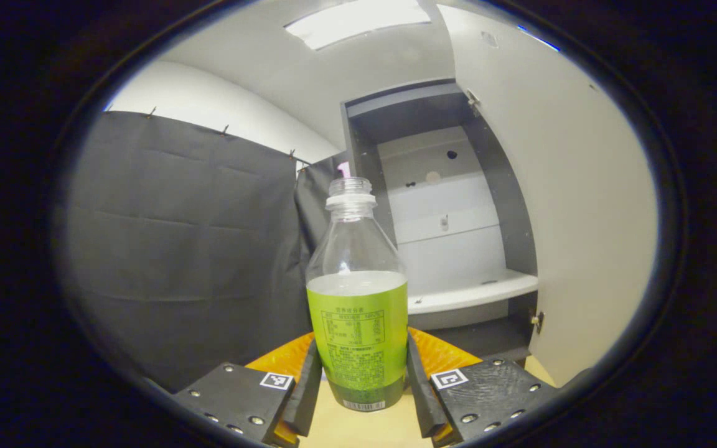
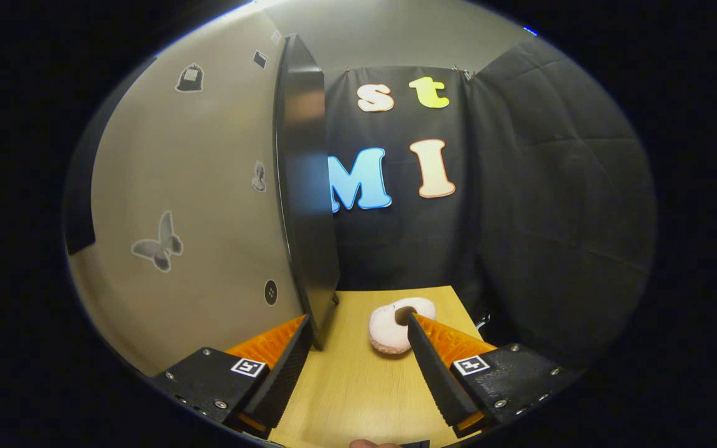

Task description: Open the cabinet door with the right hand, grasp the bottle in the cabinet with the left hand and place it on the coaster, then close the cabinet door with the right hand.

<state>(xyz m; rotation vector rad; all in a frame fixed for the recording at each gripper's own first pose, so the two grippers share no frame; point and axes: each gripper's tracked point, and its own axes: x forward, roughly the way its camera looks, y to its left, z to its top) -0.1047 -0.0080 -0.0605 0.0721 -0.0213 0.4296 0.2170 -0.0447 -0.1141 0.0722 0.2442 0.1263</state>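
A clear bottle point(image 1: 358, 292) with a green label and a white cap stands upright between the fingers of my left gripper point(image 1: 363, 341), which is shut on its lower half. Its base is just over the wooden tabletop point(image 1: 358, 432); I cannot tell whether it touches. Behind it the cabinet point(image 1: 452, 249) is open, its pale door point(image 1: 564, 205) swung out on the right. My right gripper point(image 2: 358, 320) is open. The door's dark edge point(image 2: 305, 186) stands between its fingers, close to the left one. A round fluffy pink-white coaster point(image 2: 393, 330) lies on the table by the right fingertip.
The cabinet has a white shelf point(image 1: 470, 292) and a white back wall with small holes. The door's outer face point(image 2: 196, 218) carries grey butterfly and bag stickers. Black cloth walls the booth on the left point(image 1: 178, 249) and behind the table point(image 2: 520, 218).
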